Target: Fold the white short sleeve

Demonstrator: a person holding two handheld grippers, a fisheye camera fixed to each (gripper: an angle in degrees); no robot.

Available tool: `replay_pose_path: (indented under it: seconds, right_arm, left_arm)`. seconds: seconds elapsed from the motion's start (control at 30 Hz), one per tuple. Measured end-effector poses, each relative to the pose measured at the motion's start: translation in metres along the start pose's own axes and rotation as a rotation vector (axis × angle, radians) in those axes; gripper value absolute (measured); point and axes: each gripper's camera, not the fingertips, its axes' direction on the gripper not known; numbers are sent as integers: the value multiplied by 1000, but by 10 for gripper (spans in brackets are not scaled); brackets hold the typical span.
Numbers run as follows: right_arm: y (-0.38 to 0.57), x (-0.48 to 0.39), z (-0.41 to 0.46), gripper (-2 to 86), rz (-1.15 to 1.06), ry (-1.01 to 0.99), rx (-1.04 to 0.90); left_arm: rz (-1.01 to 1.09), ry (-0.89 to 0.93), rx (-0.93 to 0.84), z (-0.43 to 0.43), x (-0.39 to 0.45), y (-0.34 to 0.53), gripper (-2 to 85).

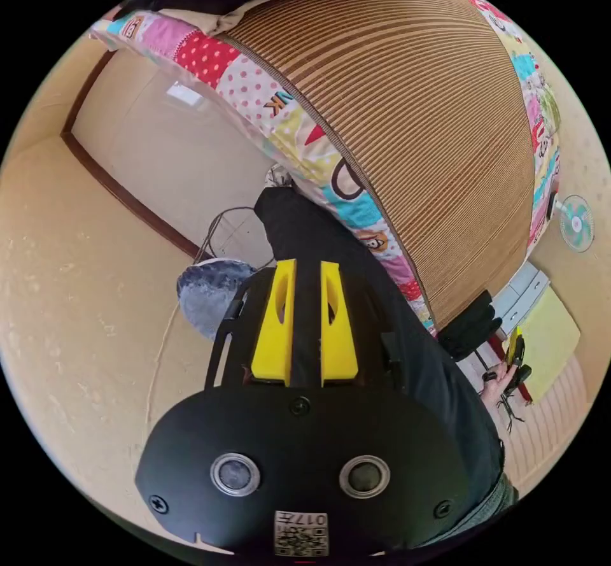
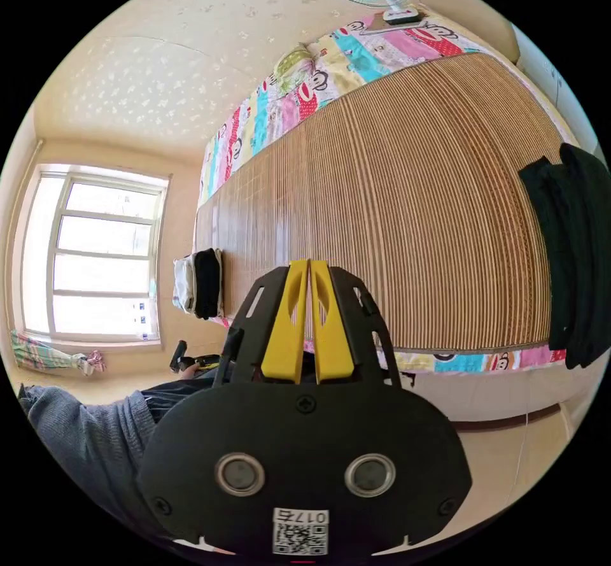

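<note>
White short sleeve (image 2: 183, 292): seemingly pale, folded, beside a black folded cloth (image 2: 207, 283) at the window end of the ribbed brown bamboo mat (image 2: 414, 209); untouched | left gripper (image 1: 308, 265) probably nearer; jaws slightly parted, empty | right gripper (image 2: 309, 265) pinched closed, empty

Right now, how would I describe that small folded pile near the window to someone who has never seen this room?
Start at the big ribbed bamboo mat covering the bed. Follow it to the end nearest the window, where a small folded stack of clothes sits. It pairs a pale piece with a black one, unlike the all-dark clothes pile at the opposite end.
</note>
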Motion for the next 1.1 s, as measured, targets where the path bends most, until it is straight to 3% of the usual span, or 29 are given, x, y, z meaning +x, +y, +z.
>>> replay_pose_path:
  seconds: [0.1, 0.23, 0.43, 0.6, 0.73, 0.8, 0.93, 1.1]
  right_arm:
    - [1, -55, 58, 4, -14, -55, -17]
    - [24, -111, 130, 4, -21, -58, -83]
    - [72, -156, 205, 4, 3, -59, -188]
    - [108, -145, 207, 4, 77, 37, -185]
    - [132, -128, 187, 4, 157, 59, -130]
    - [147, -119, 174, 4, 186, 86, -90]
    - [165, -105, 169, 4, 216, 86, -42]
    - [184, -96, 177, 5, 209, 10, 29]
  left_arm:
    - [141, -9, 100, -36, -8, -24, 76]
    - [357, -41, 381, -137, 7, -47, 82]
    - [414, 10, 634, -245, 42, -118, 140]
    - [317, -35, 652, -233, 69, -194, 163]
    - [229, -249, 594, -178, 71, -216, 116]
    - [236, -248, 603, -168, 64, -207, 85]
    - [350, 64, 622, -179, -4, -162, 52]
    - [758, 513, 560, -221, -109, -85, 50]
